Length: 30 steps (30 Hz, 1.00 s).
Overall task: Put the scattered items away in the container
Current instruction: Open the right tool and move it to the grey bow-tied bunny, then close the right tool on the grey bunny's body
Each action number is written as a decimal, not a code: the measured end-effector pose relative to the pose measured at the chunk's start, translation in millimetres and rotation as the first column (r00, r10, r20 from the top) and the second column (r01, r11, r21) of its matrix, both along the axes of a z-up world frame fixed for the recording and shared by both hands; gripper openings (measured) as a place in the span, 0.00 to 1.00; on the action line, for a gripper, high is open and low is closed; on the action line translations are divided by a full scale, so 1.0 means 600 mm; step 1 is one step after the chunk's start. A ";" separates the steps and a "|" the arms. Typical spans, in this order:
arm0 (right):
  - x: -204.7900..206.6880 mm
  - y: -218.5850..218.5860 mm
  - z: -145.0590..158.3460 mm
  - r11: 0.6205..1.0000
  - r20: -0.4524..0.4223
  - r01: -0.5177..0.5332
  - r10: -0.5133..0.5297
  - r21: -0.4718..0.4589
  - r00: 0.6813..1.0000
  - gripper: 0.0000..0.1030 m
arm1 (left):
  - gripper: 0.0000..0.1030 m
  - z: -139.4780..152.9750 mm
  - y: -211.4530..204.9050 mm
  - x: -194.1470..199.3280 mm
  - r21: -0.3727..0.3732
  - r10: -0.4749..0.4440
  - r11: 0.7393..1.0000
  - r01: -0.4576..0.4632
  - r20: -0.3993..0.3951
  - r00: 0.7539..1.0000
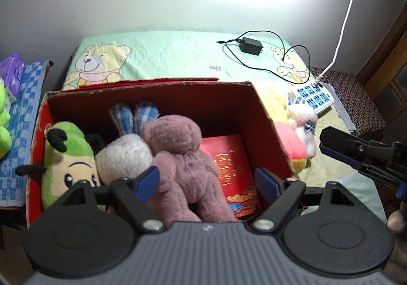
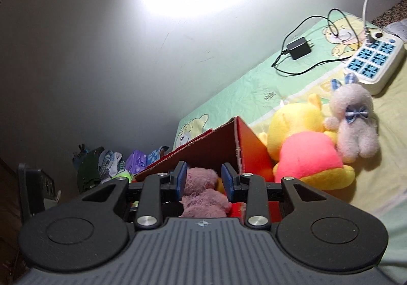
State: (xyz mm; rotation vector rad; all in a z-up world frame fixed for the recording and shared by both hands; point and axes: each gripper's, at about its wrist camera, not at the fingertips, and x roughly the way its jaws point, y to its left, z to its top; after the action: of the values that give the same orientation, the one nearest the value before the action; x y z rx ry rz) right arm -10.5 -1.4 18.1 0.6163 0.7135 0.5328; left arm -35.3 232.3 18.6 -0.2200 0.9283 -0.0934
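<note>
A red cardboard box (image 1: 152,89) stands on the bed. Inside it lie a green plush (image 1: 68,158), a white bunny with plaid ears (image 1: 124,152) and a mauve bear (image 1: 183,158). My left gripper (image 1: 206,180) hovers open over the box; the mauve bear lies below, between its fingers, and the pads do not press on it. Right of the box lie a yellow bear in a pink shirt (image 2: 300,137) and a grey bunny with a blue bow (image 2: 356,117). My right gripper (image 2: 204,179) is shut on nothing, at the box's near right corner (image 2: 229,132).
A red printed packet (image 1: 229,163) lies on the box floor. A white power strip (image 2: 374,58) and a black charger (image 2: 299,48) with its cable lie on the sheet beyond the toys. Another green plush (image 1: 3,130) sits on a blue checked cloth at left.
</note>
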 end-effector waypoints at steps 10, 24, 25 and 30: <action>0.057 -0.149 -0.053 0.995 -0.094 0.087 -0.090 -0.039 0.992 0.34 | 0.81 0.053 -0.141 0.022 -0.081 -0.096 0.991 0.106 0.113 0.989; 0.188 -0.287 -0.140 0.998 -0.227 -0.046 0.035 -0.047 0.973 0.44 | 0.81 -0.050 -0.338 0.120 -0.092 -0.157 0.982 0.164 0.079 0.984; 0.197 -0.286 -0.144 0.997 -0.231 -0.061 0.049 -0.046 0.972 0.45 | 0.81 -0.059 -0.344 0.131 -0.092 -0.153 0.983 0.159 0.071 0.986; 0.238 -0.273 -0.161 0.991 -0.247 -0.135 0.125 -0.025 0.961 0.49 | 0.82 -0.095 -0.368 0.181 -0.054 -0.151 0.987 0.153 0.038 0.988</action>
State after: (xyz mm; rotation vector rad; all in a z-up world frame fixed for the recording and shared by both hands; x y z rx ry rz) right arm 132.6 -165.1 -78.5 0.6048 1.0015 0.5670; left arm 73.1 11.5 -38.6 -0.1996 0.9083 -0.2647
